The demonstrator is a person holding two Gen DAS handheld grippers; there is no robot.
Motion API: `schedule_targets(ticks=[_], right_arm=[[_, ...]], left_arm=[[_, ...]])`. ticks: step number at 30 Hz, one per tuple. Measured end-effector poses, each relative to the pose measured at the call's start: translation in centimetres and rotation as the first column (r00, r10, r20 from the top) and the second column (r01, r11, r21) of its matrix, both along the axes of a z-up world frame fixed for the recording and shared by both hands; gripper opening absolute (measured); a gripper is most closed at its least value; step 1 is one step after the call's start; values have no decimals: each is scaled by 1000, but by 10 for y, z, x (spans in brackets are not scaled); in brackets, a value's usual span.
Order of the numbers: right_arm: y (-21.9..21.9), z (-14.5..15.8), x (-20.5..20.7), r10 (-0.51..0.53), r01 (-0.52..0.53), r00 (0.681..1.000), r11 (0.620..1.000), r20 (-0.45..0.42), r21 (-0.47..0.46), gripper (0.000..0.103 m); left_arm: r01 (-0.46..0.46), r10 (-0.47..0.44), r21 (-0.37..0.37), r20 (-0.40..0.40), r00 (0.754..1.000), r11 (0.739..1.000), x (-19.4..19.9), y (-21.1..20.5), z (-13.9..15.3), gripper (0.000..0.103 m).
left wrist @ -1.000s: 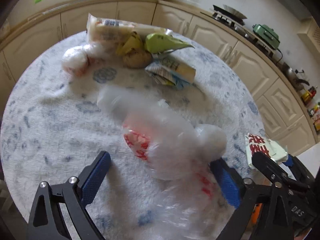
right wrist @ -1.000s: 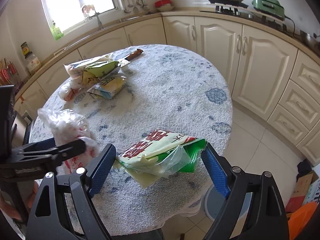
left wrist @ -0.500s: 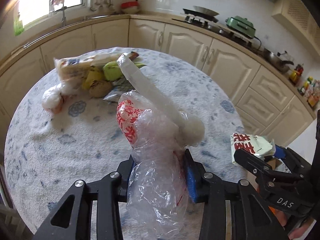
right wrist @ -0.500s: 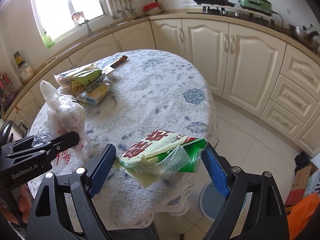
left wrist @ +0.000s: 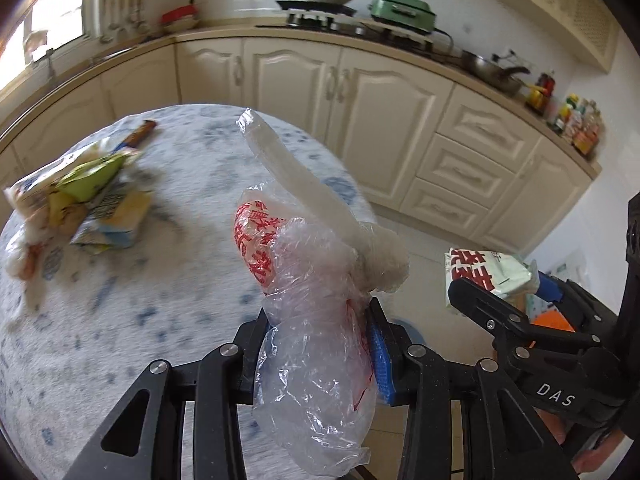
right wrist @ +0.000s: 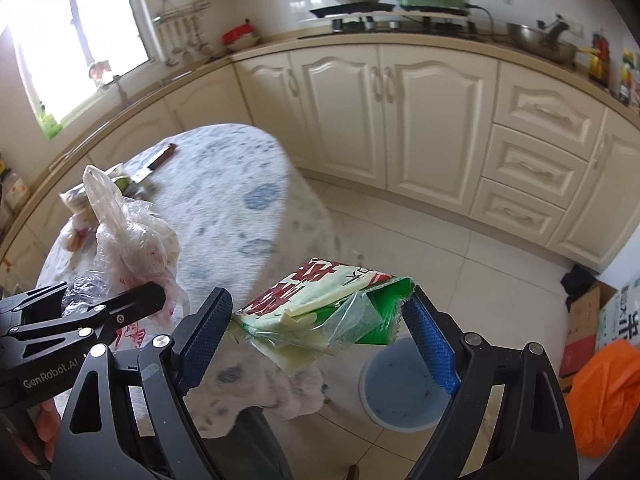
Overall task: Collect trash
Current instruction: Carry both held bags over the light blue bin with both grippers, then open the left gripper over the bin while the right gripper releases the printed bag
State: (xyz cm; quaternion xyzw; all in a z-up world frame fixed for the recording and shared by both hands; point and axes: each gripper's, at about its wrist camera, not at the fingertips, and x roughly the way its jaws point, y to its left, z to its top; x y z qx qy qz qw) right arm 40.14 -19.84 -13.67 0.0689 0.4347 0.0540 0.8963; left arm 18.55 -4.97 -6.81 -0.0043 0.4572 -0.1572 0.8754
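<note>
In the left wrist view my left gripper (left wrist: pixel 318 320) is shut on a crumpled clear plastic bag with red print (left wrist: pixel 304 264). The bag's twisted neck sticks up above the round table (left wrist: pixel 120 320). In the right wrist view my right gripper (right wrist: pixel 320 312) is shut, jaws wide, on a flat pale green packet with red characters (right wrist: pixel 320 300), held in the air past the table's edge. A round blue-grey bin (right wrist: pixel 400 384) stands on the floor below that packet. The left gripper (right wrist: pixel 120 304) with its bag (right wrist: pixel 132 240) shows at the left. The packet (left wrist: pixel 484 276) shows at the right of the left wrist view.
A pile of wrappers and packets (left wrist: pixel 92 196) lies at the table's far left, with a brown knife-like object (left wrist: pixel 138 138) behind it. Cream kitchen cabinets (right wrist: pixel 400 120) line the back. An orange bag (right wrist: pixel 604 388) and cardboard boxes (right wrist: pixel 584 320) sit on the tiled floor at right.
The left gripper closed on the plastic bag and lifted it off the table. Both grippers then swung right, so the table's edge, the floor and the bin came into view.
</note>
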Motion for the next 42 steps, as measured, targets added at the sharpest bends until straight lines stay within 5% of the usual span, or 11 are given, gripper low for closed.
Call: schedule_targets(ticks=[12, 27, 30, 32, 34, 42], right_arm=[[-87, -28, -19, -210, 207, 974, 978, -85, -38, 88], [-176, -71, -59, -452, 450, 869, 891, -201, -58, 88], [-184, -77, -69, -484, 483, 847, 873, -218, -64, 88], [-186, -80, -72, -494, 493, 839, 867, -229, -66, 88], [-188, -82, -74, -503, 501, 831, 862, -236, -75, 88], [-183, -93, -76, -494, 492, 828, 867, -264, -81, 88]], left_arm=[[229, -226, 34, -78, 971, 973, 53, -86, -34, 37], [427, -396, 93, -242, 886, 899, 122, -196, -103, 37], [448, -404, 135, -260, 877, 884, 133, -217, -115, 47], [429, -377, 194, -253, 891, 882, 139, -226, -123, 77], [400, -347, 206, -253, 903, 893, 150, -227, -129, 88], [341, -285, 182, -276, 918, 922, 181, -208, -138, 88]])
